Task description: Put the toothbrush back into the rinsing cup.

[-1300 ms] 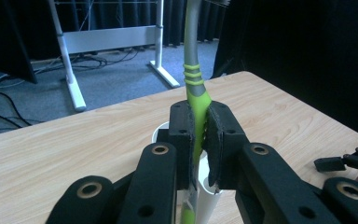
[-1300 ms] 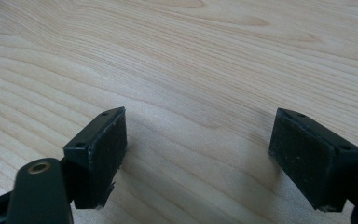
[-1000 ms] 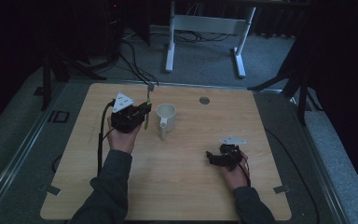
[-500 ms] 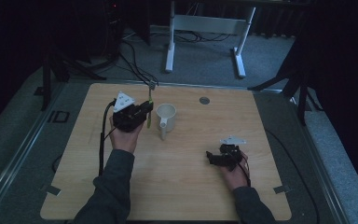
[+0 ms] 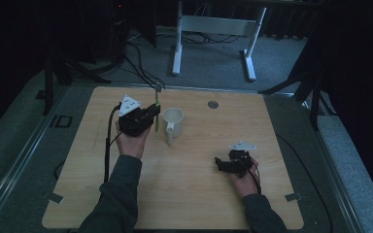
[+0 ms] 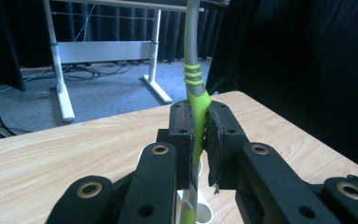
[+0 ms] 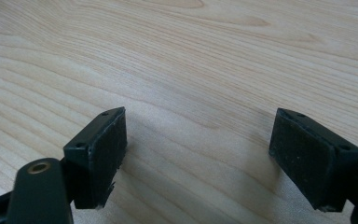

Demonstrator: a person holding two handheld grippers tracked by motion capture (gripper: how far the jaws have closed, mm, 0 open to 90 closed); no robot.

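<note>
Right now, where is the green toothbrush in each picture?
High view: the toothbrush stands upright at upper left of the table, in the left tool, beside the mug.
Left gripper view: it rises through the middle, clamped between the jaws, over the mug.
Right gripper view: bare table between open jaws; no toothbrush there.
Shared landmark: the wooden table.

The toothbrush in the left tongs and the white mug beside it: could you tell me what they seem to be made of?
Toothbrush: seemingly plastic; smooth grey neck, matte lime-green grip with raised ribs, possibly rubbery. Mug: looks like glazed ceramic or hard plastic, given its plain white, even surface; the dim light leaves it open. Left tongs clamp the green grip.
</note>
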